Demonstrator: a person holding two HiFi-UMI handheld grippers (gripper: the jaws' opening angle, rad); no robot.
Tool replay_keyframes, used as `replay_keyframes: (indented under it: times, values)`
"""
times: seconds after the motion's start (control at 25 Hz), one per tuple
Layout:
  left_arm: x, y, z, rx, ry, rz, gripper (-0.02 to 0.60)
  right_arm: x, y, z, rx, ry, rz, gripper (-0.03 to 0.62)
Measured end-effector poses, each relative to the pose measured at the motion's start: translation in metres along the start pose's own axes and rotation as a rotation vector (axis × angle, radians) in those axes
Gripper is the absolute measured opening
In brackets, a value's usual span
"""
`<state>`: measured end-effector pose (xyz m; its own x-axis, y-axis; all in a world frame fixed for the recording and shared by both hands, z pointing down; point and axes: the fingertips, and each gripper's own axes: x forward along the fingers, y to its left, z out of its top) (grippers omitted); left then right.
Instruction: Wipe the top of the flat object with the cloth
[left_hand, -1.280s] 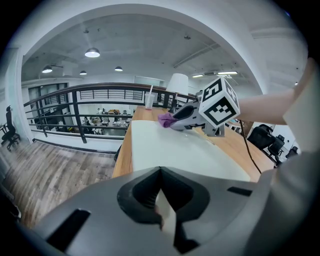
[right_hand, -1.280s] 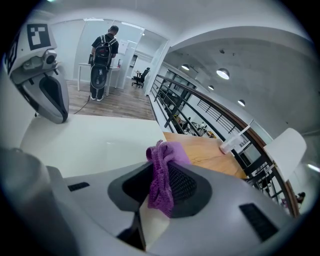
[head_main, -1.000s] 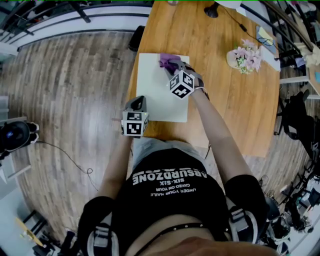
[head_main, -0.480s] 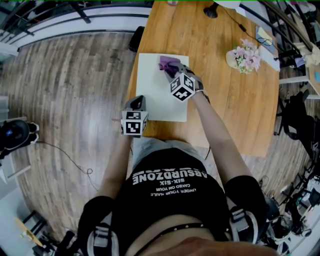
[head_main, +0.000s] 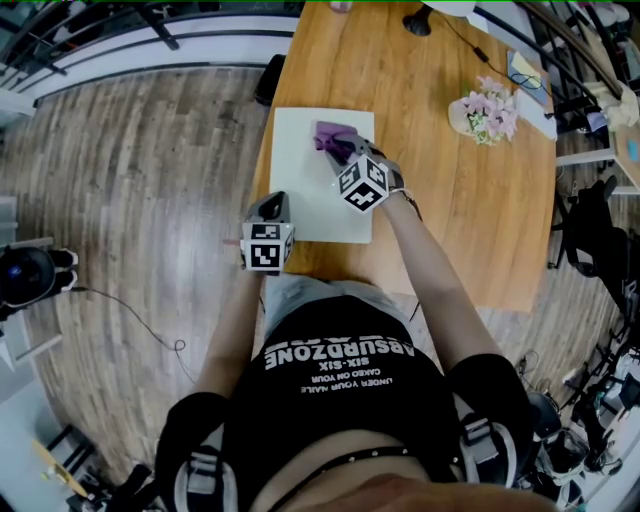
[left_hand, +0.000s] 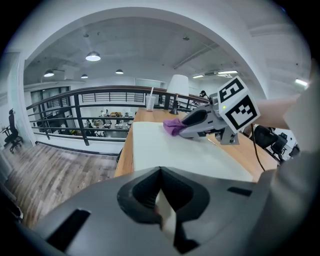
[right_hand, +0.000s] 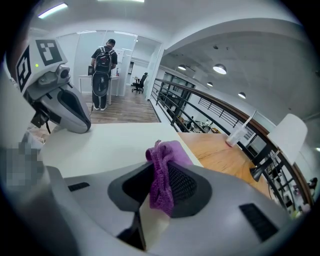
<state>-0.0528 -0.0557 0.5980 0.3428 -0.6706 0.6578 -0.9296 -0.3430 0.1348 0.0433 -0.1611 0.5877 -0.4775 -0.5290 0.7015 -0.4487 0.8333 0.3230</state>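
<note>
Cloth (right_hand: 162, 175), purple and bunched, is sitting pinched between the jaws of the right tongs (head_main: 345, 152), which are clamping it, and its free end is resting on the white flat object (head_main: 300, 185) near the far right corner. Left tongs (left_hand: 161, 199) are hovering by the near left corner of the flat object at the desk (head_main: 440, 200) edge. Their jaws are pressing together on nothing, well apart from the cloth.

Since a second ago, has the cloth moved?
Yes. The cloth, in the right tool, slid from the white board's far edge toward its near edge.
</note>
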Motion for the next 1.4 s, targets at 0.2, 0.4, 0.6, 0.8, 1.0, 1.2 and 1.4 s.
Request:
replay_keyframes:
  times: [0.2,0.4,0.6,0.8,1.0,1.2,1.4]
  values:
    - [0.001,0.000,-0.001,0.003,0.001,-0.001,0.015,-0.006,0.010,-0.003,0.000,-0.005,0.013,0.101]
    - [0.000,-0.001,-0.002,0.008,-0.001,0.000,0.015,-0.012,0.021,-0.004,0.001,-0.003,0.025,0.101]
    - [0.003,-0.003,0.000,0.015,-0.004,0.002,0.015,-0.020,0.031,-0.008,0.018,-0.012,0.038,0.101]
    - [0.001,-0.001,0.000,0.018,-0.009,-0.001,0.015,-0.030,0.050,-0.008,0.018,-0.006,0.065,0.101]
    - [-0.001,0.000,-0.001,0.003,-0.025,0.004,0.015,-0.044,0.075,-0.012,0.024,-0.021,0.083,0.101]
    - [0.003,0.002,-0.002,-0.002,-0.037,0.010,0.015,-0.057,0.094,-0.017,0.027,-0.030,0.111,0.101]
    - [0.000,-0.002,-0.002,0.008,-0.027,0.011,0.015,-0.068,0.110,-0.020,0.028,-0.030,0.149,0.101]
